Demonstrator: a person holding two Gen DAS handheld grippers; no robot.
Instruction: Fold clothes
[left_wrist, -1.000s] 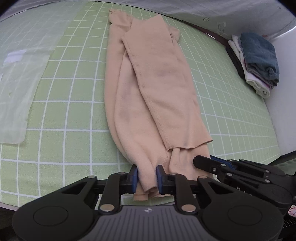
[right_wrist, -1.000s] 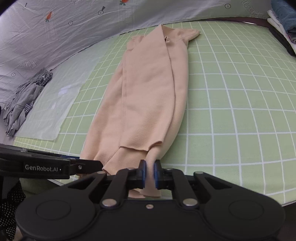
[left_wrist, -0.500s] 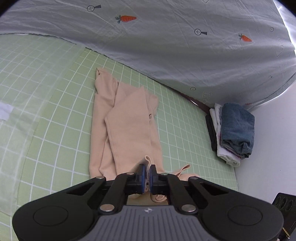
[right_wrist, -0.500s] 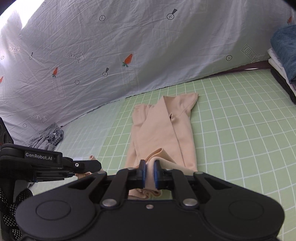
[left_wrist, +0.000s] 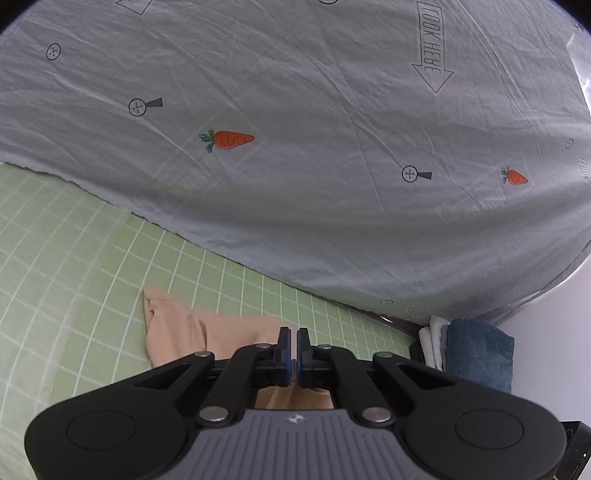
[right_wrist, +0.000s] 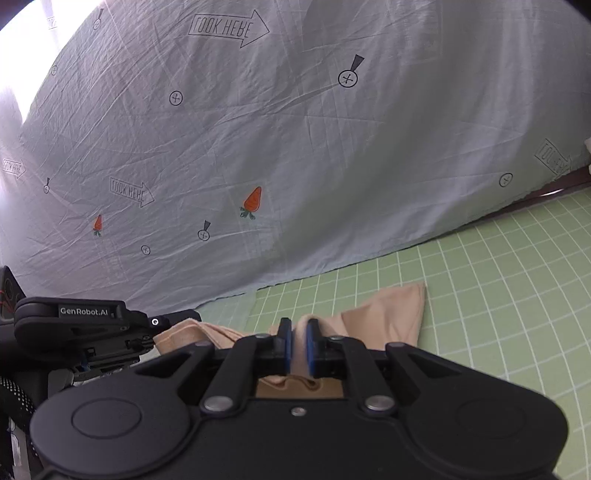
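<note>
Since a second ago both grippers have lifted the near hem of the peach garment (left_wrist: 173, 332) and carried it toward the far end, so the cameras that were looking down the whole length of it now mostly see the grey sheet (left_wrist: 295, 147) hung behind the table. The left gripper (left_wrist: 294, 356) tilts gently downward, jaws pressed together with a thin edge of the garment pinched between the blue pads. Right gripper (right_wrist: 298, 345) sits at a similar downward tilt, clamped on a thicker bunch of the same fabric. In the right wrist view the left gripper shows at the left, with peach cloth hanging from it.

The garment lies on the green grid mat (right_wrist: 498, 295), far end flat near the sheet, near end raised.

Count: two grippers, one peach garment, one stack of folded clothes (left_wrist: 472, 350) at the mat's right edge.
</note>
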